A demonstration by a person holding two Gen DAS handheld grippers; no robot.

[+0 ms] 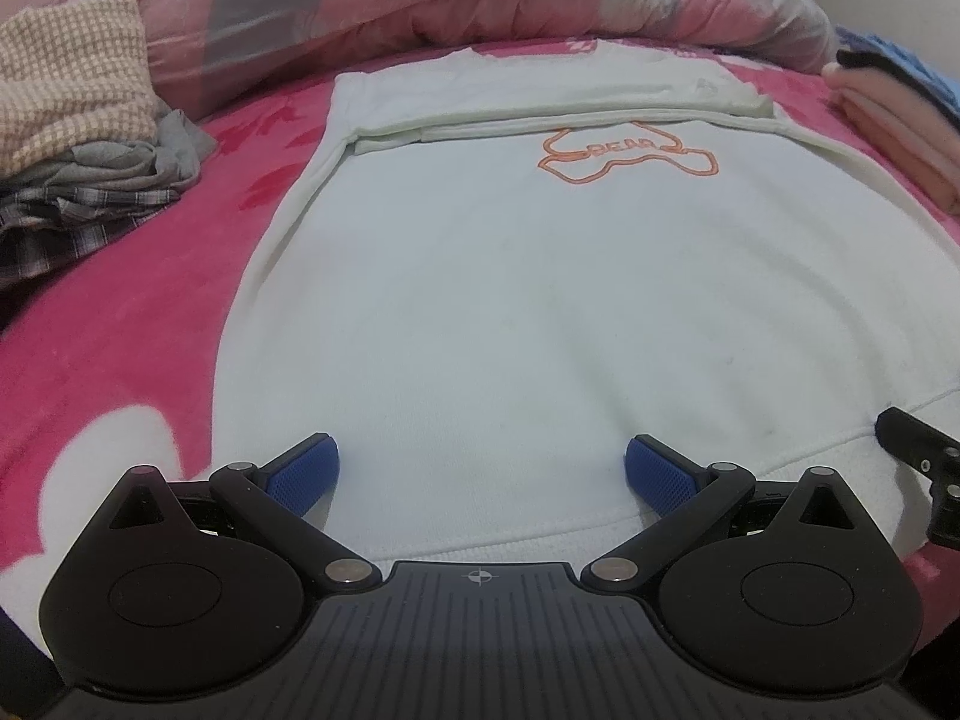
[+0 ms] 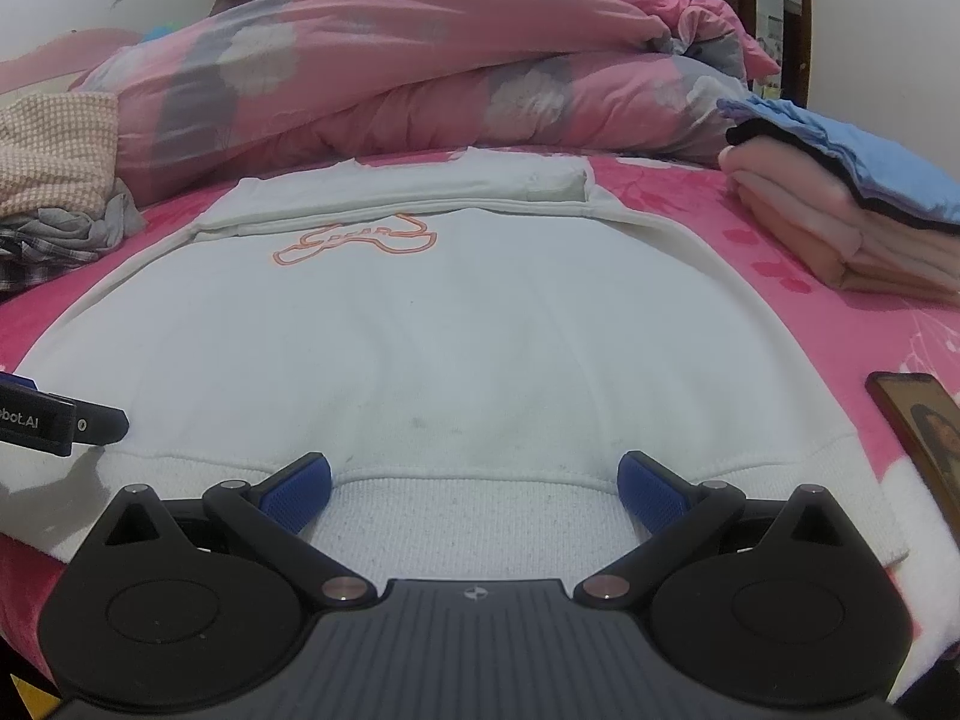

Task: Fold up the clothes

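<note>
A pink floral blanket (image 1: pixel 120 324) is covering the bed, and a white sweatshirt (image 1: pixel 480 276) is lying flat on it, its long axis running straight away from both grippers toward the bunched pink quilt (image 2: pixel 372 72) at the far end. The sleeves are already lying folded across the upper part, just beyond the orange outline logo (image 1: pixel 624 159), so what is left, by my judgement, is bringing the near end up over the far end. That move is turning on the ribbed hem (image 2: pixel 474 516), which is running crosswise right under the fingers. The left gripper (image 1: pixel 480 471) is sitting over the hem's left portion and the right gripper (image 2: pixel 474 483) over its right portion, side by side, each showing at the edge of the other's view; neither is clearly nearer. Both are standing with jaws spread wide, holding nothing, the blue pads (image 2: pixel 297 489) framing the hem seam; whether they are touching the cloth is hard to tell. A finished stack of folded clothes (image 2: pixel 840 222) is waiting at the right, an unfolded heap (image 1: pixel 78 138) at the left, and a phone (image 2: pixel 924 426) is lying just beside the sweatshirt's right edge.
</note>
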